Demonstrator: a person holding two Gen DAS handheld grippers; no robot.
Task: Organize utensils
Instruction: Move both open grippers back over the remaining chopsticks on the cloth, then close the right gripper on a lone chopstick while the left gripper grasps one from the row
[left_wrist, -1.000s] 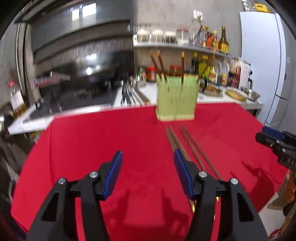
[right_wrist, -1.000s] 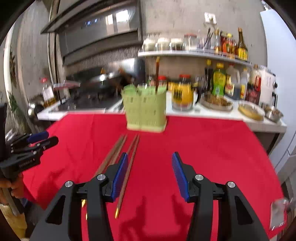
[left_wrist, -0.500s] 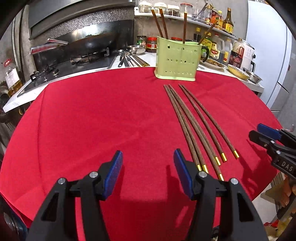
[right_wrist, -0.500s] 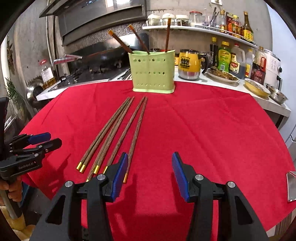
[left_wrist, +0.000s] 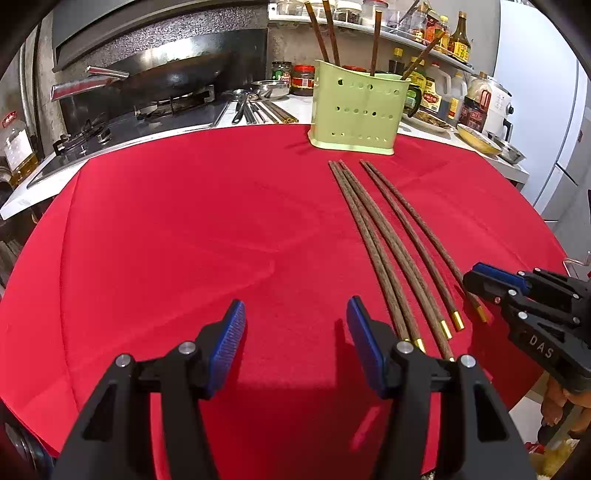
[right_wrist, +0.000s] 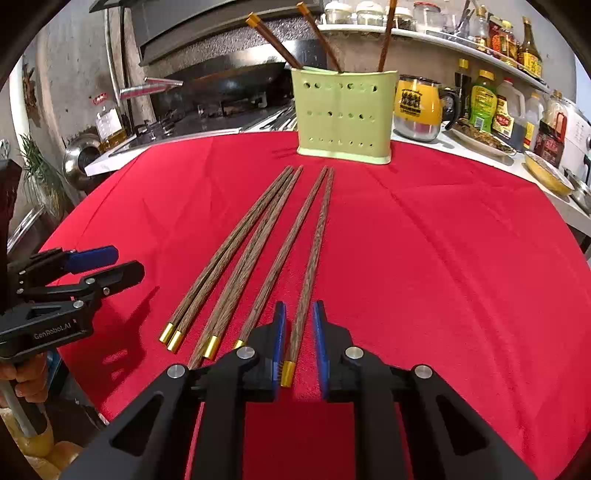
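Several brown chopsticks with gold ends (right_wrist: 258, 240) lie side by side on the red cloth (right_wrist: 443, 258), pointing at a pale green perforated holder (right_wrist: 343, 118) that has more chopsticks standing in it. My right gripper (right_wrist: 299, 308) straddles the gold end of the rightmost chopstick (right_wrist: 317, 236). Its jaws are closing, with a thin gap still showing on each side of the stick. My left gripper (left_wrist: 295, 325) hangs open over bare cloth, left of the chopsticks (left_wrist: 384, 236), with nothing between its fingers. The holder (left_wrist: 356, 110) stands at the cloth's far edge.
Behind the table runs a counter with a stove and wok (left_wrist: 166, 81), loose utensils (left_wrist: 258, 110), a yellow kettle (right_wrist: 417, 107) and bottles (right_wrist: 484, 99) under a shelf. A white fridge (left_wrist: 535, 92) stands at the right. A hand holds each gripper at the table's near edge.
Both grippers have come down toward the table and tipped downward. The right gripper has moved over the rightmost chopstick's gold end and its jaws have narrowed around it. The left jaws keep their width.
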